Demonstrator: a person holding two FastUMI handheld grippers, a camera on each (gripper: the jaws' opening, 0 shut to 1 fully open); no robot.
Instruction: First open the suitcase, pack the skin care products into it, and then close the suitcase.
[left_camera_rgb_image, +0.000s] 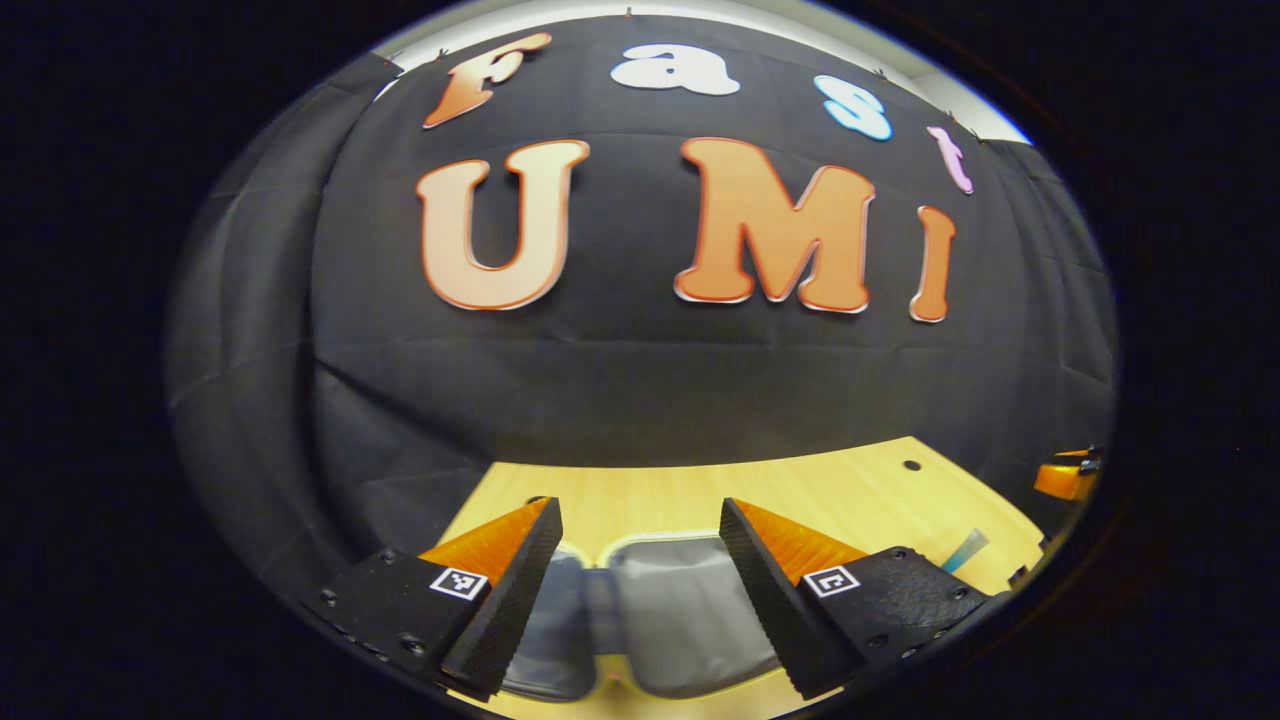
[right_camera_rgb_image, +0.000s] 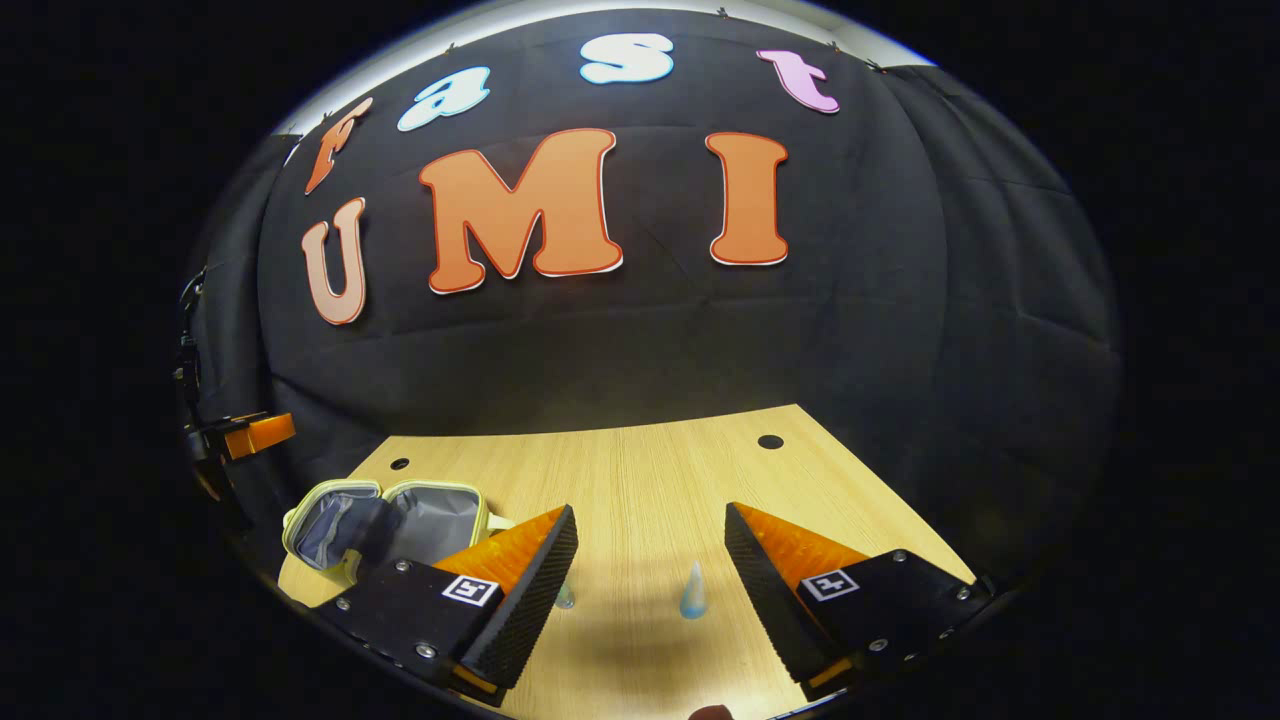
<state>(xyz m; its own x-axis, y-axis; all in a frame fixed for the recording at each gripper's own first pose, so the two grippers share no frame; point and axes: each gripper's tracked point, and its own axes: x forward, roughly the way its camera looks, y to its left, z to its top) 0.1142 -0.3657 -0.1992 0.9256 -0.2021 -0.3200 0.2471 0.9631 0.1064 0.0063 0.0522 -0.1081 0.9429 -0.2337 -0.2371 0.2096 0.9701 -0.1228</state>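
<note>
On the desk (right_camera_rgb_image: 640, 480) the suitcase (right_camera_rgb_image: 400, 520) lies open; both grippers (left_camera_rgb_image: 640, 560) (right_camera_rgb_image: 650, 570) gape empty; next, the right must grasp a tube (right_camera_rgb_image: 693, 592).

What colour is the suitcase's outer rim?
Pale yellow-green; the suitcase lies open with a grey lining, clearest in the right gripper view.

wooden table (right_camera_rgb_image: 650, 480), perhaps two holes
</note>
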